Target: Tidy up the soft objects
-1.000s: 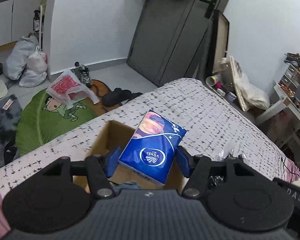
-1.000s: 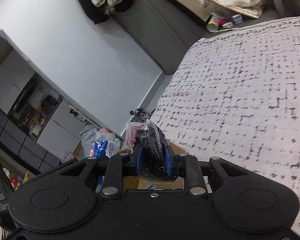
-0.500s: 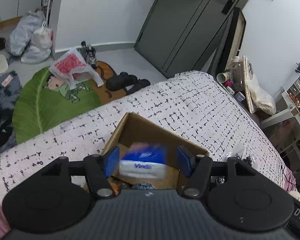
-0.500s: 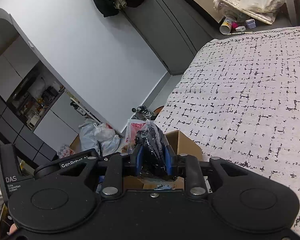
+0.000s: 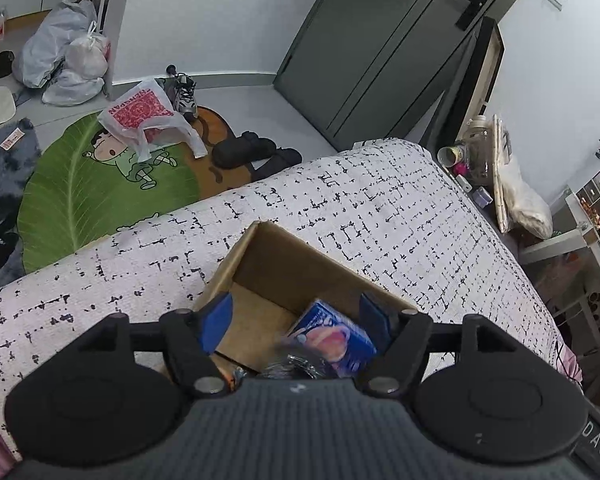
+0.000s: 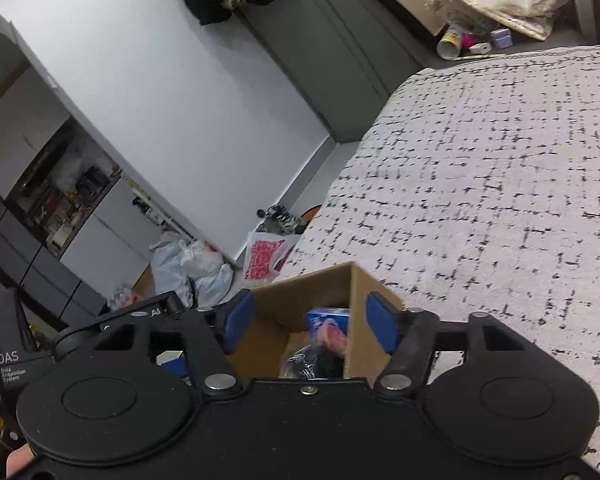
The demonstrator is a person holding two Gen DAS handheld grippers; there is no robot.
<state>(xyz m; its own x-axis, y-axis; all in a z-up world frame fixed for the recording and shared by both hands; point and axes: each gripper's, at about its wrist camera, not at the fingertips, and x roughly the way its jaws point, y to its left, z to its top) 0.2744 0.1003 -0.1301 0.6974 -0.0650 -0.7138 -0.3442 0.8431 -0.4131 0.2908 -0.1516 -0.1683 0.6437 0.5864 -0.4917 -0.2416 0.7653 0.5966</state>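
The blue plastic tissue pack (image 5: pixel 332 338) lies inside the brown cardboard box (image 5: pixel 284 256) on the white bed with black marks (image 5: pixel 380 208), next to a crinkly black bag (image 6: pixel 314 362). Both claws, left (image 5: pixel 296 314) and right (image 6: pixel 310 322), are opening above the box, gripping nothing.

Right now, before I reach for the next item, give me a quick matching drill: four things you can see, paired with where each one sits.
Things:
1. blue tissue pack
2. cardboard box
3. red-and-white plastic bag
4. black crinkly packet

Places:
A. on the green cartoon rug
B. on the white patterned bed cover
C. in the box, against its far corner
D. in the box, nearest the camera

Pairs: 1-C, 2-B, 3-A, 4-D
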